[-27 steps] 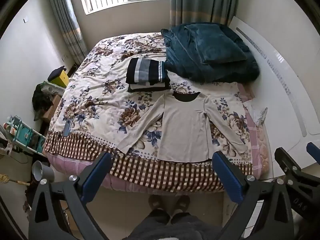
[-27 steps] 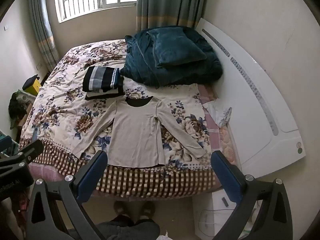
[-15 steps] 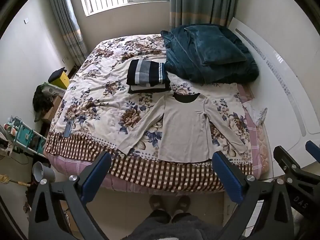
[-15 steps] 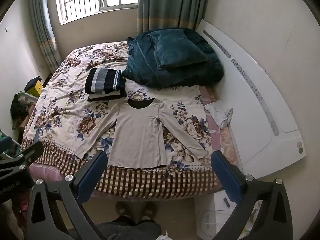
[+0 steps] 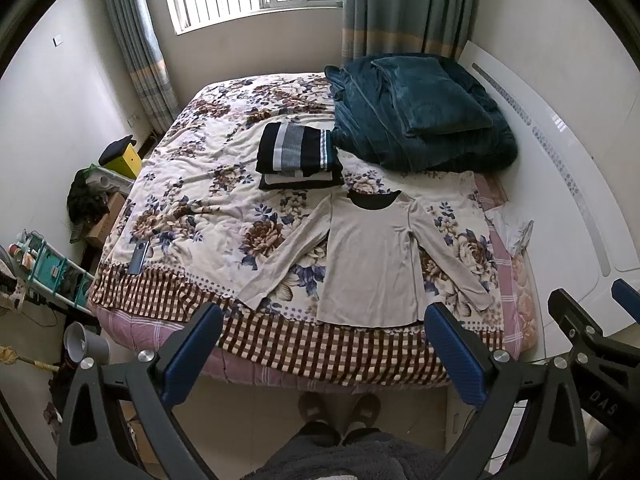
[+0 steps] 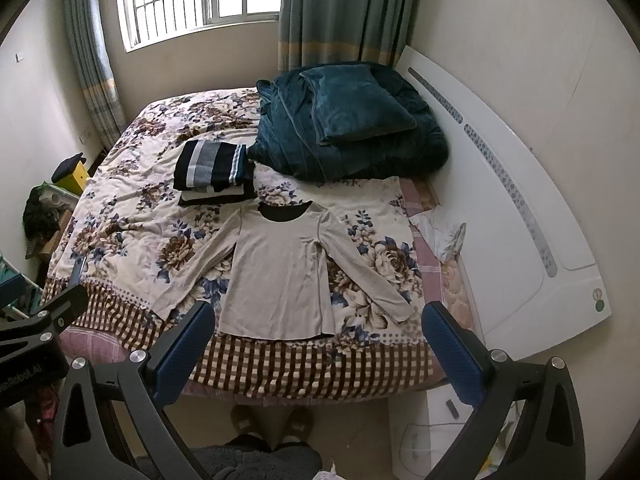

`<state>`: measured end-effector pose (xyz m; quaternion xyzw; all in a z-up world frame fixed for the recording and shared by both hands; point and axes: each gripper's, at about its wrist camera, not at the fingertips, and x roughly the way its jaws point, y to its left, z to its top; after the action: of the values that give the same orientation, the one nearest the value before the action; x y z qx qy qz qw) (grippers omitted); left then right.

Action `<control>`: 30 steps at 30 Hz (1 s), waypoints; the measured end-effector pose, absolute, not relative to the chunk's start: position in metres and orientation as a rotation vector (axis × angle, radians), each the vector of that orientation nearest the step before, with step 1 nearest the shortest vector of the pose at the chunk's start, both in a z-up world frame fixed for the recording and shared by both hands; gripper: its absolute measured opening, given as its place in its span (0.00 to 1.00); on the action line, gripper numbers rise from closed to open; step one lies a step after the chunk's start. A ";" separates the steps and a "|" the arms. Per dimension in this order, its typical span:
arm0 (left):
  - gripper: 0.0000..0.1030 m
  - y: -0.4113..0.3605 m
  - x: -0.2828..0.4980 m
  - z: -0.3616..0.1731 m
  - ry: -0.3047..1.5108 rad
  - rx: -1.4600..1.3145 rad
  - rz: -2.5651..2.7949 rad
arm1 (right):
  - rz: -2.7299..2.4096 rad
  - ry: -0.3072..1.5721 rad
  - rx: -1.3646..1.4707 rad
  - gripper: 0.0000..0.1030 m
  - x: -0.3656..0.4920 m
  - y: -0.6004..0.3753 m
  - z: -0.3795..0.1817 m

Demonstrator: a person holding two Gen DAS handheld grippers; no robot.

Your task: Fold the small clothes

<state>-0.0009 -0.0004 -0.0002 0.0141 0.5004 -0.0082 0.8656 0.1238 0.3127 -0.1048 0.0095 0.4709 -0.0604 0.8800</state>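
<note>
A beige long-sleeved shirt (image 5: 372, 264) lies flat on the floral bed cover (image 5: 192, 208), sleeves spread, hem at the near edge; it also shows in the right wrist view (image 6: 280, 276). A stack of folded dark striped clothes (image 5: 298, 152) sits behind it, also in the right wrist view (image 6: 214, 170). My left gripper (image 5: 324, 344) is open and empty, held above the floor in front of the bed. My right gripper (image 6: 316, 340) is open and empty, beside it to the right.
A teal blanket and pillow (image 5: 420, 116) are piled at the back right by the white headboard (image 5: 568, 168). A phone (image 5: 139, 262) lies near the bed's left front corner. Clutter and a rack (image 5: 52, 272) stand on the floor at left. The person's feet (image 5: 340, 412) are below.
Both grippers have drawn back and risen slightly, so the bed sits a little lower and farther in both views. Nothing on the bed has moved.
</note>
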 end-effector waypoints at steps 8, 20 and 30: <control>1.00 0.007 0.004 0.015 1.044 0.030 -0.021 | -0.121 0.983 0.020 1.00 0.120 0.313 -0.098; 1.00 0.006 0.007 0.031 1.035 0.029 -0.015 | -0.119 0.972 0.021 1.00 0.119 0.306 -0.097; 1.00 -0.003 0.012 0.044 1.033 0.031 -0.017 | -0.113 0.967 0.024 1.00 0.122 0.304 -0.093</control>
<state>0.0119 -0.0029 0.0440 0.0147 0.4938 -0.0080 0.8694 0.1222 0.3043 -0.0933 0.0115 0.4648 -0.0542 0.8837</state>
